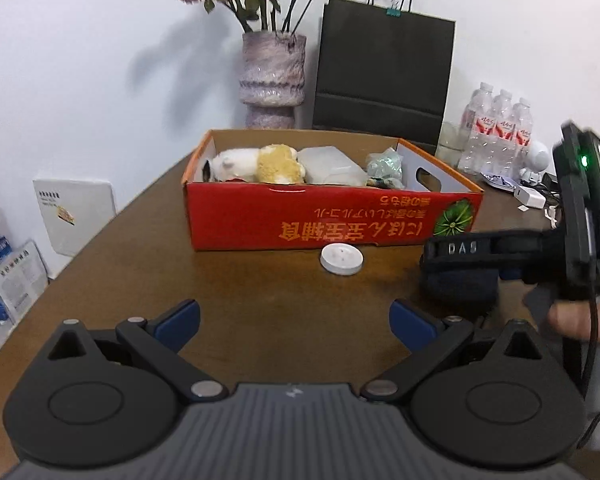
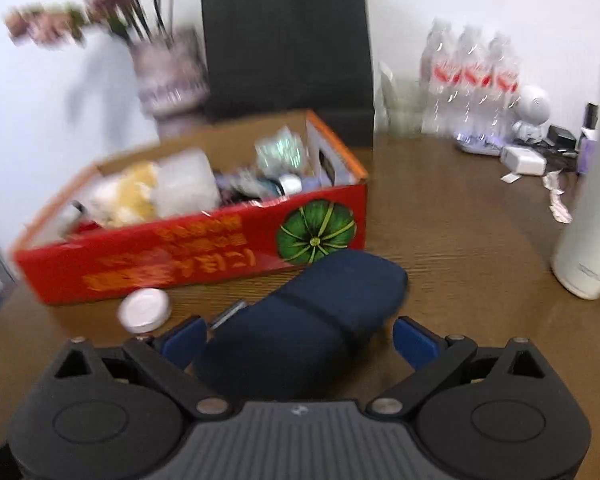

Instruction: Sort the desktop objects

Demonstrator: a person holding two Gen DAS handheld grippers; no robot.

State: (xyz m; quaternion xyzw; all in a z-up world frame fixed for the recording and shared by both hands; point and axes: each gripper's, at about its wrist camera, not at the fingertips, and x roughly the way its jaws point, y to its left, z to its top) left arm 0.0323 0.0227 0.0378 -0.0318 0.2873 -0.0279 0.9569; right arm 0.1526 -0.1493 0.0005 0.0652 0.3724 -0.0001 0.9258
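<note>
Brown wooden table [image 1: 112, 272] bears a red box [image 1: 332, 216] against a white wall [image 1: 80, 60].

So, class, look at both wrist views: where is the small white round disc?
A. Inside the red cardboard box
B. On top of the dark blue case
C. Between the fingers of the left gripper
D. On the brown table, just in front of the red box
D: the white disc lies on the bare table just in front of the red box, apart from the open left gripper and the dark blue case.
</note>
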